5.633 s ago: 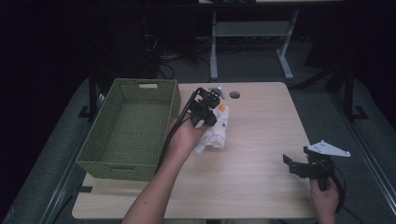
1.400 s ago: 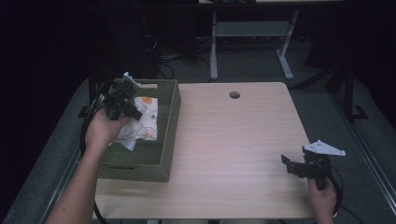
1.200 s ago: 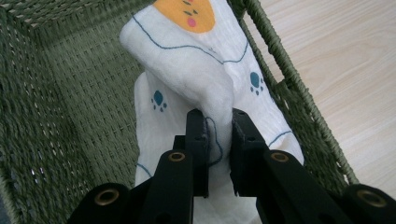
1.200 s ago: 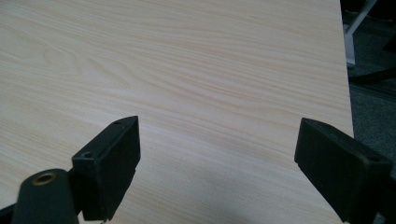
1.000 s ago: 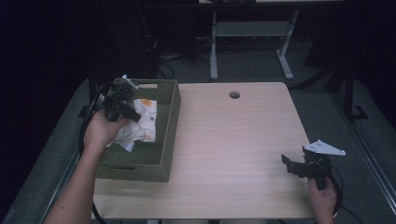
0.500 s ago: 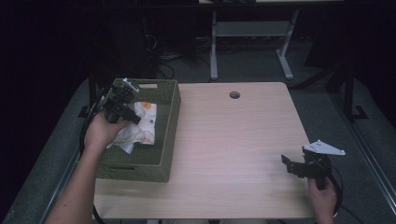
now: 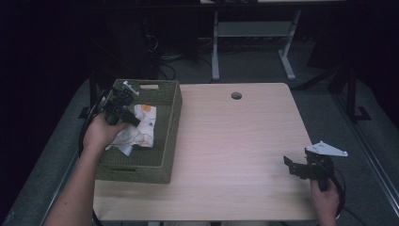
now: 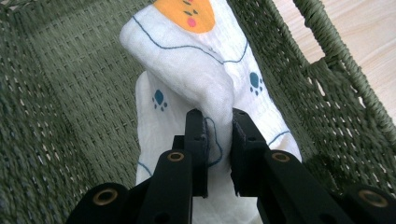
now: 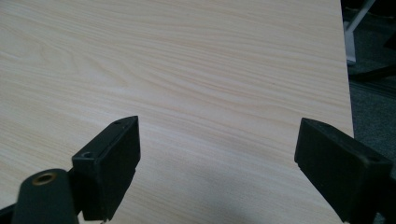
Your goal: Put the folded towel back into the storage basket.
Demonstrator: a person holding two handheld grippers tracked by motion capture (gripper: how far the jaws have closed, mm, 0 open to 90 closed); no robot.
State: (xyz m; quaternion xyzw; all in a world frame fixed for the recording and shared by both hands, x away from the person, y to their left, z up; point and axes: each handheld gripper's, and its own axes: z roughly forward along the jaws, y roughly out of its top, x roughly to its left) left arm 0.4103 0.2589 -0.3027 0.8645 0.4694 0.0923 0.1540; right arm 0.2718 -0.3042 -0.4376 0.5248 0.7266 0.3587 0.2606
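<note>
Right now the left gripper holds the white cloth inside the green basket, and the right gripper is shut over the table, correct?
Not quite. The right gripper is open, its jaws wide apart over the bare table, as the right gripper view shows. The left gripper does hold the white cloth inside the green basket.

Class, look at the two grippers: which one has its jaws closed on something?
The left gripper, inside the green woven basket, pinches a fold of the white printed cloth. The right gripper stands open over bare table.

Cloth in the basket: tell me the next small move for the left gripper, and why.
Probably open the jaws and let go. The left gripper is shut on a fold of the cloth, which already hangs inside the basket with its lower end near the woven floor. The right gripper is open over bare table.
</note>
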